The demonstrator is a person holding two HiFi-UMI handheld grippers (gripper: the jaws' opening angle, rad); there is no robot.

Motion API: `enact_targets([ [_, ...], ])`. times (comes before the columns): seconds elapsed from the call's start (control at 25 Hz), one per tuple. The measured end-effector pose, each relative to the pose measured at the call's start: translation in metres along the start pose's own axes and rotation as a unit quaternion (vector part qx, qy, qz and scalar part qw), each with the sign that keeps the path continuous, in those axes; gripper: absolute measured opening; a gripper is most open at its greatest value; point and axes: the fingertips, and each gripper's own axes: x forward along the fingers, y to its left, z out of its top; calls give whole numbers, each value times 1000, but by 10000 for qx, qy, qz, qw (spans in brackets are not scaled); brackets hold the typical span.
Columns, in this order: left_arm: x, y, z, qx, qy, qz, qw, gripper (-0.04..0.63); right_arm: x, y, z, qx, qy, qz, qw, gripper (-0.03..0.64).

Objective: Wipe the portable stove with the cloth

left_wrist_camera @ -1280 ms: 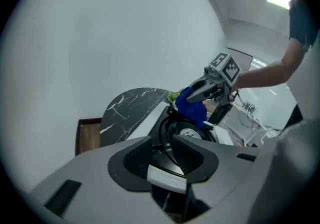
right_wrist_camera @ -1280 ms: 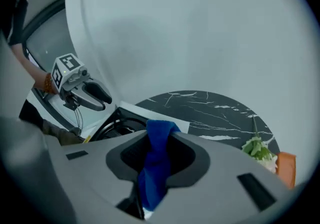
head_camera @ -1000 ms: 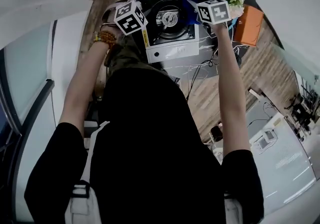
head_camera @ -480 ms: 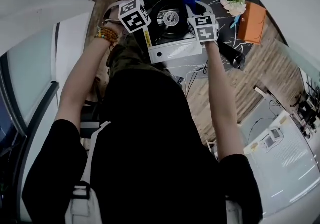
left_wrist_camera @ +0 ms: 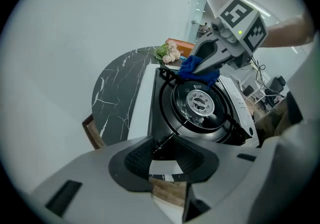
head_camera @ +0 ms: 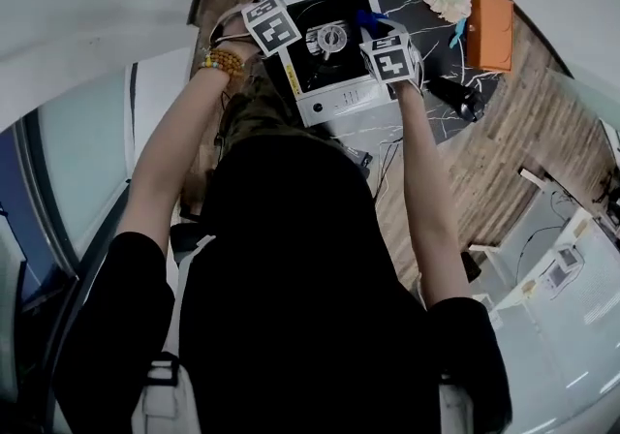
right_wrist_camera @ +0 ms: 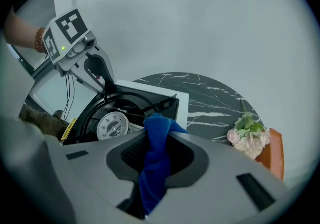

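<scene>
Since a second ago our right hand-held gripper (right_wrist_camera: 159, 154) has slid in from the right edge of the portable stove (head_camera: 334, 98) to its far right part. Its jaws are clamped on the blue cloth (right_wrist_camera: 156, 168), which hangs just beside the burner (left_wrist_camera: 200, 102). Our left hand-held gripper (left_wrist_camera: 162, 160) sits at the stove's left rim on the dark marbled surface (left_wrist_camera: 117, 88); its jaws have just been closing but stand apart, the rim showing between them.
</scene>
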Motion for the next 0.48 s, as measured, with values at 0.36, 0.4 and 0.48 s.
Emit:
enact_targets([
  [0.36, 2, -1, 0, 134, 479, -145, 9987, 115, -26, 4, -31, 821, -434, 286, 9953, 64],
  [0.4, 2, -1, -3, 73, 547, -136, 9984, 115, -36, -5, -27, 918, -712, 161, 9931, 64],
  [0.48, 3, 1, -7, 66, 675, -64, 9977, 115, -74, -31, -27, 1181, -1444, -586, 9807, 66],
])
